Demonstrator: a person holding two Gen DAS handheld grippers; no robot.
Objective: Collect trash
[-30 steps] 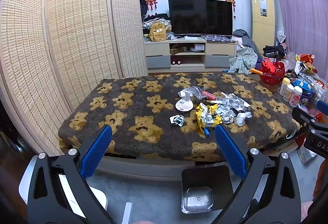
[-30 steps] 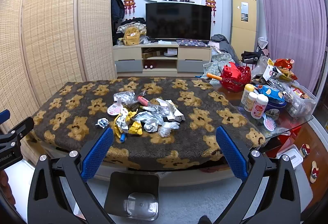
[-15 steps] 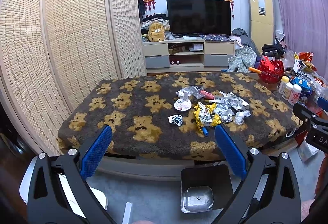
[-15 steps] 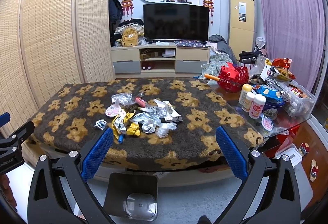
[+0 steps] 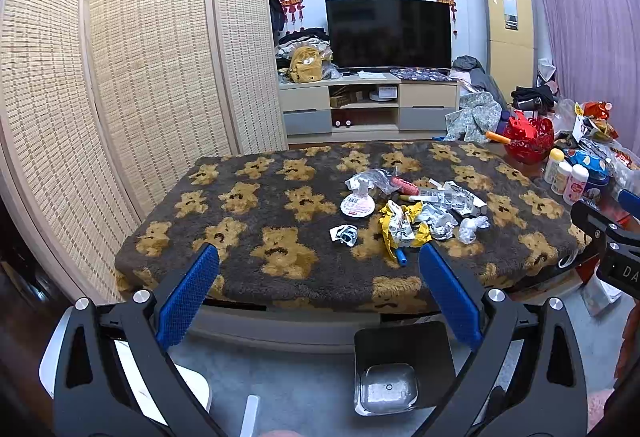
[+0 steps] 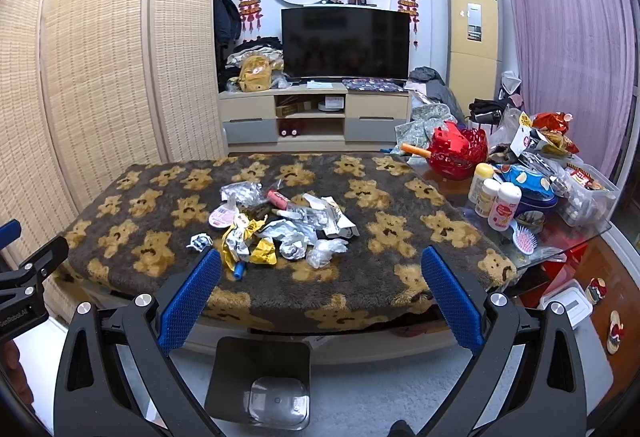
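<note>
A pile of trash [image 5: 412, 209] lies on the bear-print blanket [image 5: 256, 221]: crumpled foil and plastic wrappers, a yellow wrapper [image 5: 400, 227], a round white lid [image 5: 357, 205], a small crumpled scrap [image 5: 344, 234] and a blue cap [image 5: 401, 258]. The pile also shows in the right wrist view [image 6: 280, 225]. A black bin [image 5: 404, 365] with a clear liner stands on the floor below the table's front edge; it also shows in the right wrist view [image 6: 260, 381]. My left gripper [image 5: 318, 295] and right gripper [image 6: 320, 297] are both open and empty, held in front of the table, above the bin.
Bottles [image 6: 496, 199], a red basket [image 6: 456, 153], a hairbrush [image 6: 524, 237] and snack bags crowd the glass table end at the right. A woven folding screen [image 5: 120, 77] stands left. A TV cabinet [image 5: 368, 105] is behind. A white stool [image 5: 192, 385] stands at lower left.
Both grippers have drawn back and risen slightly, so the table looks a little lower and farther. The trash and bin have not moved.
</note>
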